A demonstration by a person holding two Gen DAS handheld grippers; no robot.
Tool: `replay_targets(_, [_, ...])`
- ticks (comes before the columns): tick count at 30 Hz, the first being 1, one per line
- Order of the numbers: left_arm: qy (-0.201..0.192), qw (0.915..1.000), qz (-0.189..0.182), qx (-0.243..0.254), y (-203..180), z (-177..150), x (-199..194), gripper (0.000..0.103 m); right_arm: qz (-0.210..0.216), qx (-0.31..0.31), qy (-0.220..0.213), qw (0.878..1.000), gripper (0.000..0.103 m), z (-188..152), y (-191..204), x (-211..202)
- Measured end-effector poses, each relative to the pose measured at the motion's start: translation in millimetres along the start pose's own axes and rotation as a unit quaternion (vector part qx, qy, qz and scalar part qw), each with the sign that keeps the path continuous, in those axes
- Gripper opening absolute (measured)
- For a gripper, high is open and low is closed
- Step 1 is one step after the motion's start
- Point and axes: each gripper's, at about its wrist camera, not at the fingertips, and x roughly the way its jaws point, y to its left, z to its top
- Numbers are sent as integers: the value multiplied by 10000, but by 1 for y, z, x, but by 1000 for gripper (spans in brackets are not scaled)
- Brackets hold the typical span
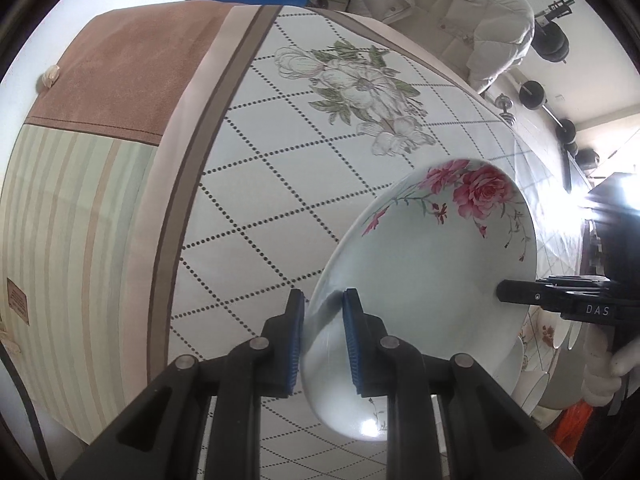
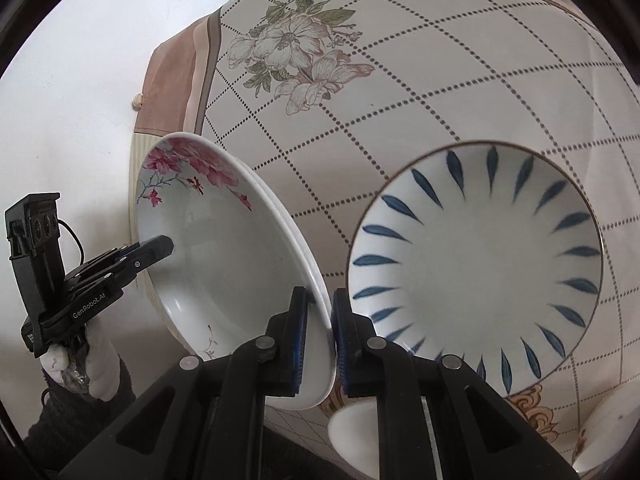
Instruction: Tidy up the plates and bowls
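A white plate with pink roses (image 1: 432, 264) is held up off the table, gripped on two opposite sides of its rim. My left gripper (image 1: 323, 340) is shut on the near rim in the left wrist view. My right gripper (image 2: 321, 340) is shut on the opposite rim; the same rose plate (image 2: 224, 264) fills the left of the right wrist view. The right gripper's finger (image 1: 520, 292) shows at the plate's far edge in the left view, and the left gripper's finger (image 2: 154, 250) shows likewise in the right view. A white plate with blue leaf strokes (image 2: 476, 276) lies on the table at the right.
The table has a checked cloth with printed flowers (image 1: 360, 92). More white dishes (image 1: 536, 368) stand at the right edge of the left view, and others sit at the bottom right of the right view (image 2: 604, 436). A person in a white jacket (image 1: 440, 4) stands beyond the table.
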Motion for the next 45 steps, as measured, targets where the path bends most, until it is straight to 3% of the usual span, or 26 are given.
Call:
replay_targets(9, [238, 9963, -234, 786, -90, -45, 10, 17, 45, 763, -306, 9966, 15, -99, -73, -53])
replay_targets(14, [487, 9917, -222, 1167, -132, -73, 33, 17, -47, 1064, -350, 9937, 15, -152, -111, -62])
replay_targets(19, [733, 9887, -238, 1285, -151, -94, 58, 17, -172, 1223, -308, 9919, 16, -182, -141, -59])
replay_targets(27, [959, 9859, -176, 1358, -159, -115, 89, 17, -314, 1234, -255, 9915, 15, -196, -161, -37])
replay_targets(45, [1133, 9813, 397, 1505, -183, -148, 115, 18, -394, 1221, -112, 9917, 15, -173, -158, 4])
